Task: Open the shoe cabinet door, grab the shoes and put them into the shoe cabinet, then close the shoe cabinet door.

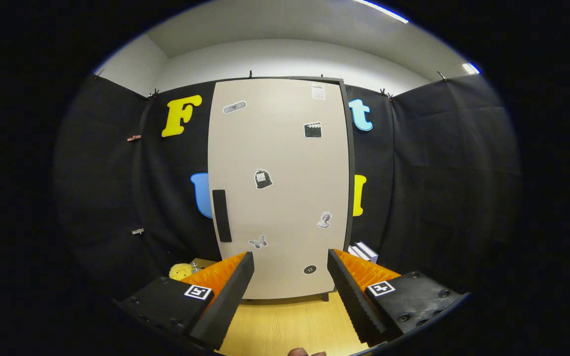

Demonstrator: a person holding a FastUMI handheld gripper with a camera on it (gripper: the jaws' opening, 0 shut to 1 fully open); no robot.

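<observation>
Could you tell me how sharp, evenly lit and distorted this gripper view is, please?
Gripper view: fisheye bends the cabinet door edges outward; focus is sharp on its stickers and dark handle; lighting is even, with bright ceiling strips, no glare on the door; the open gripper frames the wooden floor.

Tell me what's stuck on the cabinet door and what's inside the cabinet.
The door is shut and carries a dark handle near its left edge plus several small stickers. It hides the inside completely. The open gripper points at it, touching nothing.

yellow plush toy [181, 271] on wooden floor [285, 326] | white boxes [363, 251] against black cloth wall [438, 173]
</observation>
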